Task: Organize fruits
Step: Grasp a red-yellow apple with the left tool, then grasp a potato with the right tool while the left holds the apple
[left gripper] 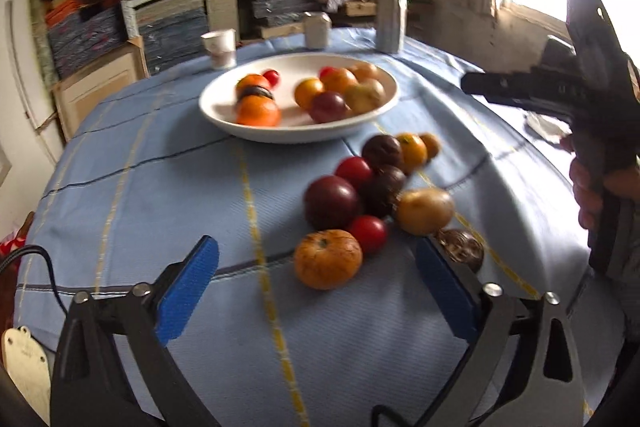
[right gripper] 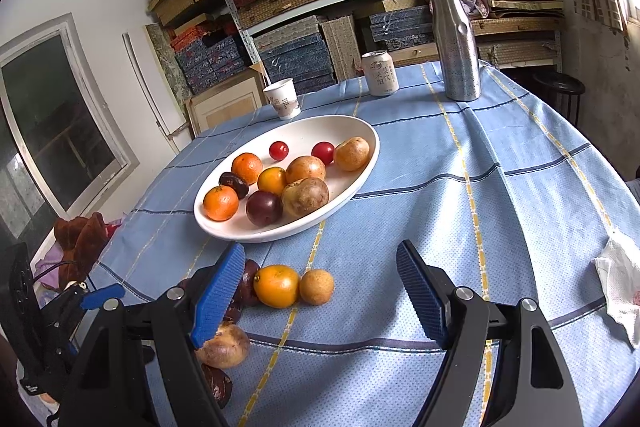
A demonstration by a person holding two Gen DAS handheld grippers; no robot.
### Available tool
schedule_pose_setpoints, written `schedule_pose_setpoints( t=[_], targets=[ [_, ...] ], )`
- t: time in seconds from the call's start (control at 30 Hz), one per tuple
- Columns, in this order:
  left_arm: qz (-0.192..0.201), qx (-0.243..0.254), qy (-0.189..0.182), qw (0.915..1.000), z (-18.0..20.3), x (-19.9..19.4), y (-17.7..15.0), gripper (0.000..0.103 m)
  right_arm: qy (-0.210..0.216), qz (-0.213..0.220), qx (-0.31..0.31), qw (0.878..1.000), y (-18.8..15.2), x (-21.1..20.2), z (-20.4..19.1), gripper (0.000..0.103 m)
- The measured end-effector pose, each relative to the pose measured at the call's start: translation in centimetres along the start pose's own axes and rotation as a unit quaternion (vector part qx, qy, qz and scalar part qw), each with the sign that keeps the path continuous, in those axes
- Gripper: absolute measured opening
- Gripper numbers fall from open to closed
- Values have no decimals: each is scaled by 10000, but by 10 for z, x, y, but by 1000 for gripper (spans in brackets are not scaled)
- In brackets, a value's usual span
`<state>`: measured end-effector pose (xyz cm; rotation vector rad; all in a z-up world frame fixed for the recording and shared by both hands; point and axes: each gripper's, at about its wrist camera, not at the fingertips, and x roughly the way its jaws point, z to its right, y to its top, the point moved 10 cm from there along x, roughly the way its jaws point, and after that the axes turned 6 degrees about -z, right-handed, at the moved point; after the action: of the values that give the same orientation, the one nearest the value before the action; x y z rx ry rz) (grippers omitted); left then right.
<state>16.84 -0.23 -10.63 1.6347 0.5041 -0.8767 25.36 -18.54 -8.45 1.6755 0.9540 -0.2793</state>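
A white oval bowl [left gripper: 372, 115] [right gripper: 362, 171] holds several fruits: oranges, red cherry tomatoes, brown and dark purple fruits. A loose pile lies on the blue tablecloth in front of it, with an orange ribbed fruit [left gripper: 328, 259] nearest, a dark red one [left gripper: 331, 202], a red tomato [left gripper: 368, 233] and a yellow-brown one [left gripper: 425, 211]. My left gripper [left gripper: 318, 291] is open and empty, just short of the ribbed fruit. My right gripper [right gripper: 320, 291] is open and empty over an orange [right gripper: 277, 285] and a small tan fruit [right gripper: 317, 287].
A paper cup [right gripper: 282, 98], a drink can [right gripper: 380, 73] and a steel bottle [right gripper: 456, 43] stand at the table's far edge. A crumpled tissue [right gripper: 620, 279] lies at the right. Shelves of stacked boxes stand behind. The right gripper's body shows in the left wrist view [left gripper: 592, 99].
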Motion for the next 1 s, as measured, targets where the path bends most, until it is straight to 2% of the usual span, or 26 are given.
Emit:
schedule_pose_setpoints(
  t=[0.03, 0.07, 0.1, 0.17, 0.47, 0.53, 0.7, 0.73, 0.87, 1.0],
  targets=[
    [-102, 10, -112, 9999, 3, 4, -1, 62, -6, -4, -7, 10000, 0, 0, 0, 79],
    [-284, -11, -264, 9992, 5, 11, -4, 54, -9, -2, -4, 10000, -1, 0, 0, 79],
    [-412, -35, -326, 9986, 5, 17, -6, 43, -13, 6, 3, 10000, 0, -1, 0, 79],
    [-566, -76, -402, 9976, 6, 24, -9, 41, -18, 16, 19, 10000, 0, -1, 1, 79],
    [-560, -138, -422, 9974, 6, 21, -12, 41, -14, 6, 3, 10000, 0, -1, 2, 79],
    [-496, -332, -283, 9978, -5, 19, -10, 41, 14, -51, -54, 10000, -2, 0, -1, 79],
    [-299, -878, -20, 9957, -36, 12, -7, 41, 217, -391, -674, 9967, -25, 6, -31, 79],
    [-311, -931, -8, 9952, -39, 12, -8, 41, 245, -456, -792, 9955, -30, 7, -38, 76],
    [-315, -952, 22, 9950, -42, 12, -8, 41, 465, -855, -1136, 9887, -48, 18, -61, 69],
    [-289, -885, 45, 9957, -39, 11, -6, 41, 594, -1126, -1123, 9855, -56, 26, -69, 66]
  ],
)
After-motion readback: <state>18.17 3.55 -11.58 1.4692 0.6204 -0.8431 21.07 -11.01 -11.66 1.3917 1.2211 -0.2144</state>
